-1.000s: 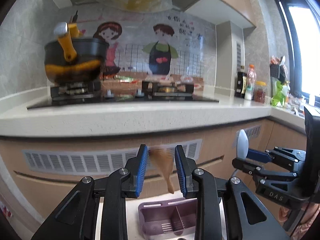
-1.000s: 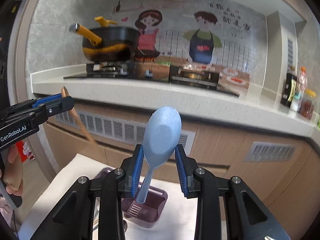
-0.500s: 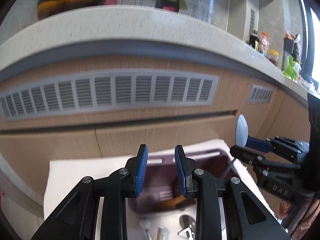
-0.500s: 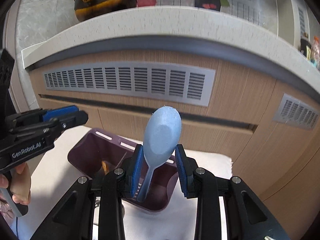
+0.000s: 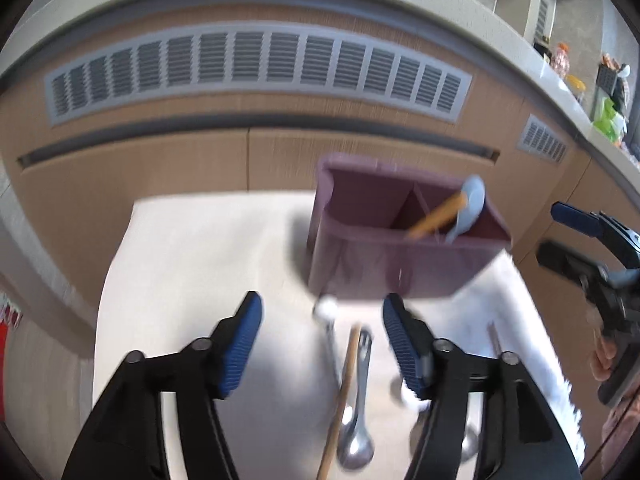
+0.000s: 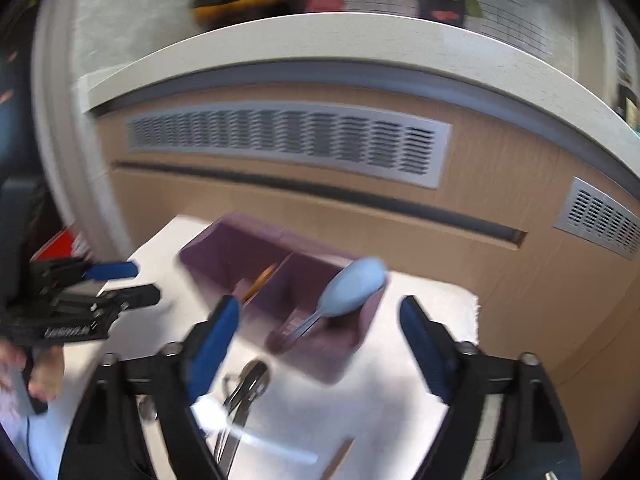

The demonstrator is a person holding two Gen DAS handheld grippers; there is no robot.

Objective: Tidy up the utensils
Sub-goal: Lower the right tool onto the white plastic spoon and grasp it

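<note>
A purple two-compartment utensil holder (image 5: 400,264) (image 6: 320,360) stands on a white cloth. A light blue spoon (image 5: 468,208) (image 6: 348,292) and a wooden stick (image 5: 436,216) (image 6: 258,280) lean inside it. My left gripper (image 5: 322,344) is open and empty above loose utensils in front of the holder: a wooden chopstick (image 5: 344,392), a metal spoon (image 5: 358,440) and a white-tipped one (image 5: 328,312). My right gripper (image 6: 320,344) is open and empty just in front of the holder. It also shows in the left wrist view (image 5: 576,236), and the left gripper shows in the right wrist view (image 6: 116,284).
The white cloth (image 5: 192,280) covers a low table before wooden cabinet fronts with a grey vent grille (image 5: 256,64). Metal utensils (image 6: 244,392) lie on the cloth below my right gripper. A white countertop edge (image 6: 360,36) runs above.
Both grippers have opened wide. The blue spoon left my right gripper and now leans in the holder. Both views have tilted down toward the cloth.
</note>
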